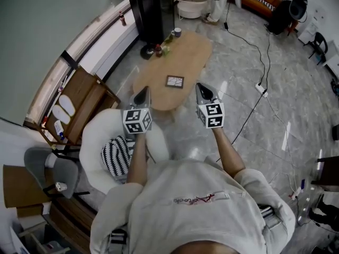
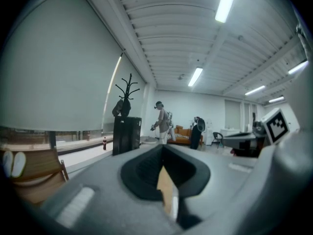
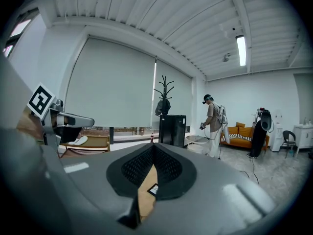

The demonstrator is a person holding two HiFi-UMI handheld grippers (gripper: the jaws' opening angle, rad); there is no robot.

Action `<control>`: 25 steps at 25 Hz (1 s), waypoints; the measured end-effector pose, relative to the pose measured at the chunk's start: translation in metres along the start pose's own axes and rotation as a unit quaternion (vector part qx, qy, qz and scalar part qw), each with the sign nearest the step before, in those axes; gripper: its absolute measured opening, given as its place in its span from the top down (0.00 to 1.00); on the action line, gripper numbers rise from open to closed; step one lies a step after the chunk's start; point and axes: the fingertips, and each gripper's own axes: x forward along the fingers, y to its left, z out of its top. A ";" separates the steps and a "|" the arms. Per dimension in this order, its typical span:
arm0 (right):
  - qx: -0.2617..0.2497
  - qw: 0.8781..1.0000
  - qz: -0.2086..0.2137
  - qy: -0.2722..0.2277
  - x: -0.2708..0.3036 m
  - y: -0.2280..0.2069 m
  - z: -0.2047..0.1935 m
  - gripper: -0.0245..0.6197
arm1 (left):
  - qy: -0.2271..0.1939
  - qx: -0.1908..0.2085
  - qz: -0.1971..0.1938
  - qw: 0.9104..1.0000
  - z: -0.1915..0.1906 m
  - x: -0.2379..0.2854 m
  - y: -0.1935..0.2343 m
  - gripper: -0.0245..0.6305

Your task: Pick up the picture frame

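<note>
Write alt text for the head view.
A person points the shut left gripper and right gripper toward a table where a picture frame lies untouched. A white chair with a striped cushion stands at left; a cable trails at right.

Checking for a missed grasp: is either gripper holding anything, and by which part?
Nothing is held. Left gripper and right gripper are both shut and empty; the picture frame lies on the table.
</note>
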 end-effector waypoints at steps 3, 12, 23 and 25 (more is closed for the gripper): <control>0.001 1.000 -0.002 0.002 0.017 0.002 -0.001 0.95 | 0.003 -0.001 -0.003 1.000 -0.003 0.013 0.014 0.96; 0.000 1.000 -0.014 0.011 0.034 -0.006 -0.009 0.95 | 0.007 -0.002 -0.022 1.000 -0.006 0.039 0.023 0.96; 0.003 1.000 -0.016 0.016 0.035 -0.015 -0.021 0.95 | 0.017 0.000 -0.031 0.999 -0.017 0.051 0.016 0.96; 0.004 1.000 -0.015 0.018 0.037 -0.019 -0.024 0.95 | 0.019 0.000 -0.032 0.999 -0.019 0.057 0.014 0.96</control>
